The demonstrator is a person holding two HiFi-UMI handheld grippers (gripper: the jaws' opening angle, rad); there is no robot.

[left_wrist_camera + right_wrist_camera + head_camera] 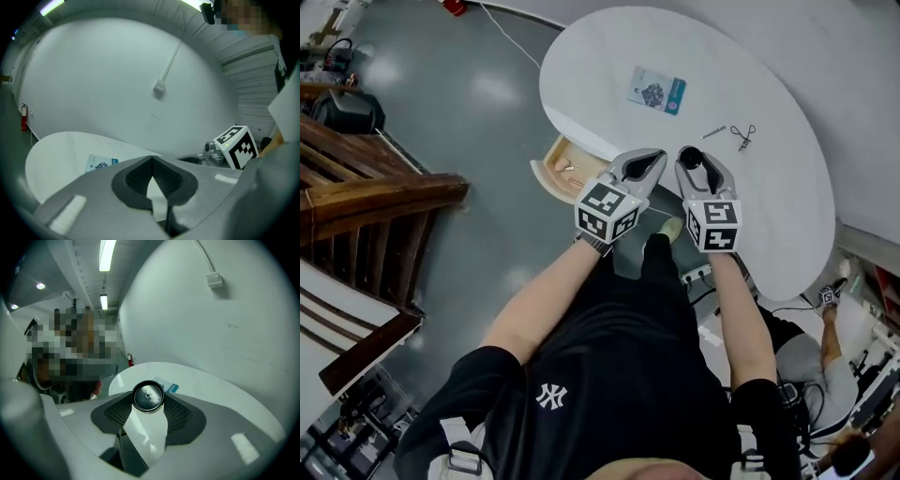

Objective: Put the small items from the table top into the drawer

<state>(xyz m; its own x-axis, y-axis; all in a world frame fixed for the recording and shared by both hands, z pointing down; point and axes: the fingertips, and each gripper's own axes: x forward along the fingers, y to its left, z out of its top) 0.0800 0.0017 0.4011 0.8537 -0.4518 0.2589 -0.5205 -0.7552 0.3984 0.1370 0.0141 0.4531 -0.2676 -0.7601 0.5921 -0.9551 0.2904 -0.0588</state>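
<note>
Now right gripper (148,405) clamps a round item (148,396); left gripper (152,158) jaws together, empty

Smooth, glossy white table top (787,206) that catches the light. Pale, matt wood drawer (551,176). A glossy printed card (656,91), a thin metal pin (713,133) and a small shiny metal tool (744,137). Left gripper (152,159) and right gripper (149,404) in matt grey plastic, with dark ribbed pads (138,178). A round disc (148,396) with a mirror-bright metal face and a dark rim. Polished grey floor (469,103)
</note>
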